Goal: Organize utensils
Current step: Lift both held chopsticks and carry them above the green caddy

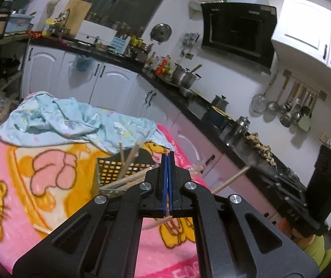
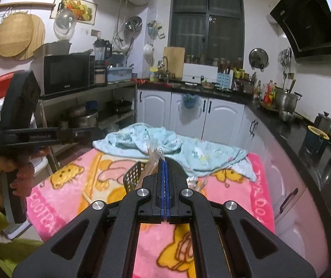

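Above the pink blanket, left gripper pinching a chopstick, right gripper closed on seemingly clear utensils, both angled downward.

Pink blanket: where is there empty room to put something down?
The pink blanket is bare left of the black basket, over the cat picture, and along the near edge below both claws. It is crowded at the far end, under the crumpled blue cloth, and around the basket with its chopsticks.

Table under pink cartoon blanket: crumpled light-blue cloth at far end, black mesh basket mid-surface, loose chopstick near left.
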A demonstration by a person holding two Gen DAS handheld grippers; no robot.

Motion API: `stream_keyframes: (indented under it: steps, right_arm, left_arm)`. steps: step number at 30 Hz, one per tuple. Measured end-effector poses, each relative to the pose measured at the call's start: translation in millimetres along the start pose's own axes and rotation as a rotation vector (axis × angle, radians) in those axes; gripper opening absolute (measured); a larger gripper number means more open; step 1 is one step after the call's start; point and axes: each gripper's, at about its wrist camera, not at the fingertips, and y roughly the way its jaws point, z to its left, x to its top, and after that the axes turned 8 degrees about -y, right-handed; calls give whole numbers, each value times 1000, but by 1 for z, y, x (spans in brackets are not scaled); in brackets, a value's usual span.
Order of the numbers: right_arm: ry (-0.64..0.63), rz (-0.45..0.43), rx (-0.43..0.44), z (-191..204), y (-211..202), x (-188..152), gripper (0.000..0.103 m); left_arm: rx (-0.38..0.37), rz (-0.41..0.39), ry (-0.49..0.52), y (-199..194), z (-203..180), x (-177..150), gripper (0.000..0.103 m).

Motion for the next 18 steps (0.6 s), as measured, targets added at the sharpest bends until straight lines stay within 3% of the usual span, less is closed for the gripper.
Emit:
stream_keyframes:
  steps: [4,7,8,14,18]
  right_arm:
    - [1,-34,-12,-4,-7,12,1]
    - [-1,-60,-22,-8,-13,21,1]
    - [-5,-69,-28,-9,-15,23,1]
    - [6,-130,-65,-25,-28,43,1]
    - [20,-151,-96,-39,-35,50,1]
  left_arm:
    - [77,55,-80,7,38,-5,1]
    - [167,110,-146,10,76,-19,26]
    - [204,134,-171,12,90,-26,29]
    - [325,249,-340,15,159,-61,39]
    - [376,299,-462,22,196,-82,39]
